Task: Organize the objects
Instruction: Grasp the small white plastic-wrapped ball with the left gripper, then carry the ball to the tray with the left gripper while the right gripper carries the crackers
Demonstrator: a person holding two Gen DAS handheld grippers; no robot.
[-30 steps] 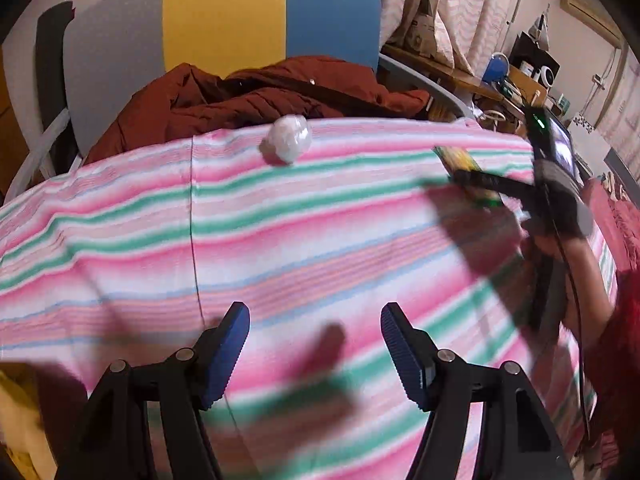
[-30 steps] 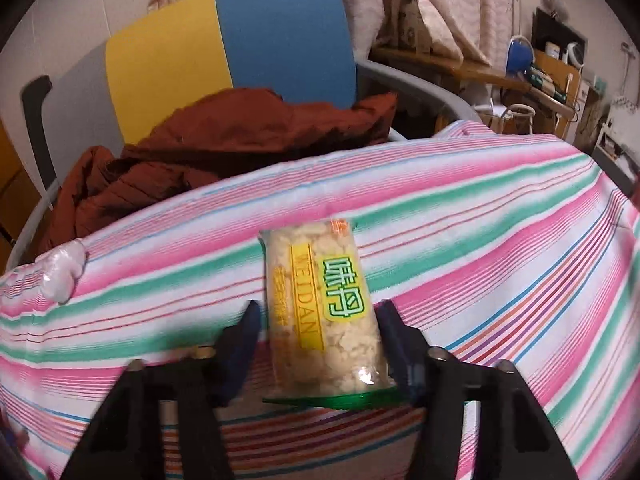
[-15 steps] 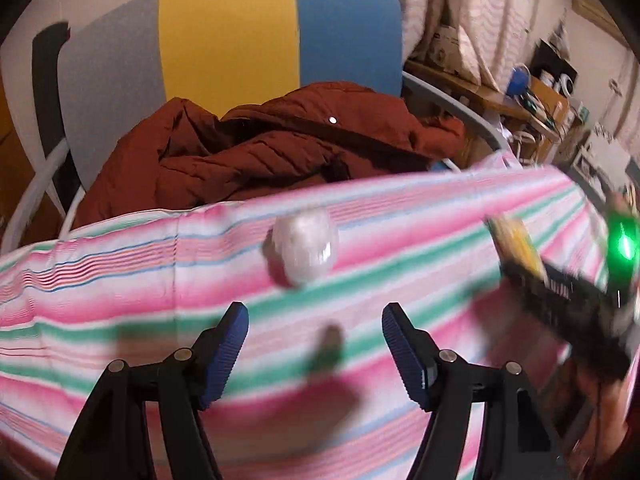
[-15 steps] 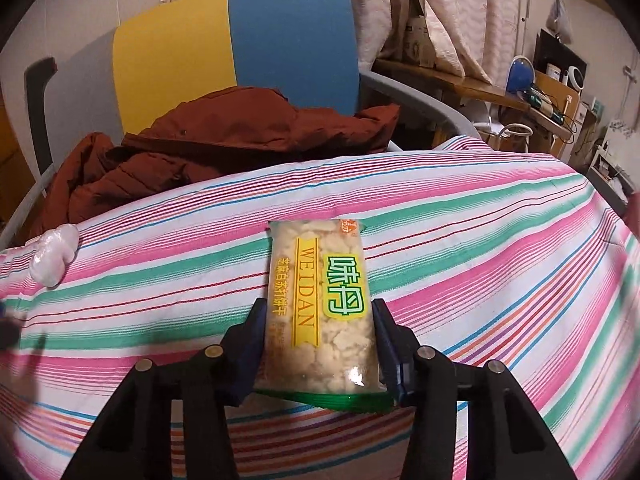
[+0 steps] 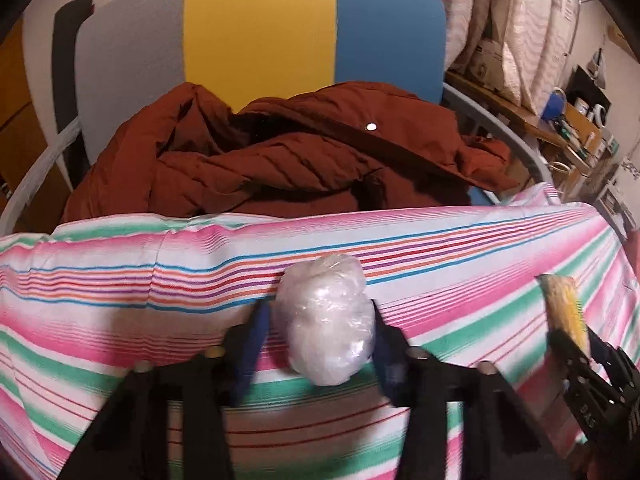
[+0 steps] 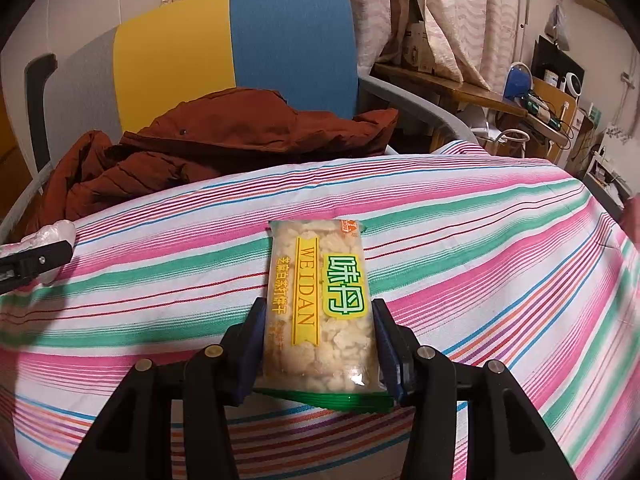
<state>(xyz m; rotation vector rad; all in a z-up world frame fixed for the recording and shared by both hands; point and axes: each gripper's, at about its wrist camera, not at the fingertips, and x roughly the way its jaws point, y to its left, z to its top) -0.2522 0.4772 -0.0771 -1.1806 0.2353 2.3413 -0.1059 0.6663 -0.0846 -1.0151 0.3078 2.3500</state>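
- Your left gripper (image 5: 318, 334) has its blue ribbed pads on either side of a crumpled ball of clear plastic wrap (image 5: 326, 320); both pads sit against its lumpy, glossy surface, so it reads as clamped on the ball.
- The ball rests on the striped cloth (image 5: 120, 312), near its far edge.
- Your right gripper (image 6: 320, 340) is clenched on a flat, rectangular snack packet (image 6: 320, 304), pads pressed against its two long sides.
- The packet's film is transparent, showing pale knobbly pieces inside, with a yellow band, green lettering and a crimped green end seal.
- The cloth is smooth woven fabric in pink, green, blue and white stripes.
- Behind it, a quilted rust-brown jacket (image 6: 224, 144) lies heaped on a chair (image 6: 256, 52) with grey, yellow and blue panels.
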